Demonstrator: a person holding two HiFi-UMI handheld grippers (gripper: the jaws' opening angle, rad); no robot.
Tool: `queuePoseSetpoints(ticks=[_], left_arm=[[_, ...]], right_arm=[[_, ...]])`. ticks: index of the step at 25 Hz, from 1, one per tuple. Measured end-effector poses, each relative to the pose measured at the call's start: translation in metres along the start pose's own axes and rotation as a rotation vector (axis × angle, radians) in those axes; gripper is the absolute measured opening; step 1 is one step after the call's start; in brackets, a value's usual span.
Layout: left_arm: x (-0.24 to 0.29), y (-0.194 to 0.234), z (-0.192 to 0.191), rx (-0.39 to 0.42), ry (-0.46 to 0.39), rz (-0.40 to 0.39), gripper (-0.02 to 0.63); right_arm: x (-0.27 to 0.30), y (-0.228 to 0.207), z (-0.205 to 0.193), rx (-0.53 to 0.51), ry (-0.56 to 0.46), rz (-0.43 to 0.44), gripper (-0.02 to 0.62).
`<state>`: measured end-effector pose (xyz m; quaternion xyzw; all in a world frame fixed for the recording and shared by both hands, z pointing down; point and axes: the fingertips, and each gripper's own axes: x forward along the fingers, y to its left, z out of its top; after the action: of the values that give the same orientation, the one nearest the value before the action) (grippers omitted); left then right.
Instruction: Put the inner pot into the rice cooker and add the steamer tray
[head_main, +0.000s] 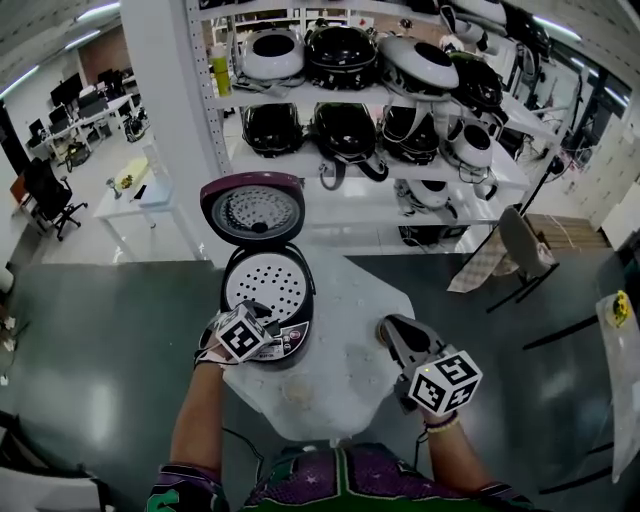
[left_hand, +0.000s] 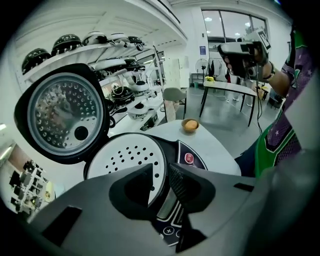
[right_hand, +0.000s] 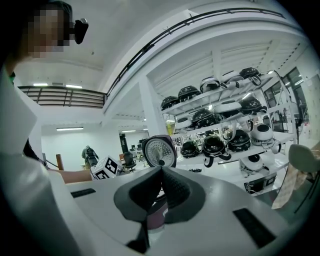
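Note:
The rice cooker (head_main: 290, 335) stands open on the white table (head_main: 350, 300), its lid (head_main: 252, 208) tipped up behind. A white perforated steamer tray (head_main: 262, 285) lies flat in its mouth. My left gripper (head_main: 263, 312) hovers just above the cooker's front rim. Its jaws stand a little apart with nothing between them; in the left gripper view the left gripper (left_hand: 161, 175) looks past them at the steamer tray (left_hand: 125, 157) and the control panel. My right gripper (head_main: 388, 328) is shut and empty, held over the table's right side, pointing nearly level toward the lid (right_hand: 159, 149).
A small bowl (left_hand: 190, 125) with something orange sits on the table beyond the cooker. White shelves (head_main: 350, 160) behind hold several more rice cookers. A chair (head_main: 520, 250) stands at the right, and desks (head_main: 135, 190) at the left.

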<state>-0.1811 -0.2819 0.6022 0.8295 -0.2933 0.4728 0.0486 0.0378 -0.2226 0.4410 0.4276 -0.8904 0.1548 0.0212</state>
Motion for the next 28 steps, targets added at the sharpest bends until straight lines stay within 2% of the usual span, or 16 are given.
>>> queuePoseSetpoints(ticks=[5,11,14,18,28], left_arm=[[-0.032,-0.009,-0.008,-0.084,-0.09,0.029,0.11],[-0.077,-0.03,-0.019,-0.198,-0.199,0.026,0.11],[-0.097,-0.039,-0.024,-0.271,-0.289,0.017,0.11],[-0.125,-0.056,-0.027,-0.395,-0.443,-0.038,0.11],[-0.197,-0.081,-0.03,-0.491,-0.675,0.037,0.11]], right_arm=[[-0.006,0.018,0.008,-0.018,-0.02,0.002,0.006],[-0.017,0.035,0.02,-0.03,-0.051,-0.012,0.006],[-0.024,0.043,0.024,-0.033,-0.061,-0.02,0.006],[-0.031,0.058,0.024,-0.041,-0.065,-0.023,0.006],[-0.049,0.086,0.023,-0.056,-0.065,-0.043,0.006]])
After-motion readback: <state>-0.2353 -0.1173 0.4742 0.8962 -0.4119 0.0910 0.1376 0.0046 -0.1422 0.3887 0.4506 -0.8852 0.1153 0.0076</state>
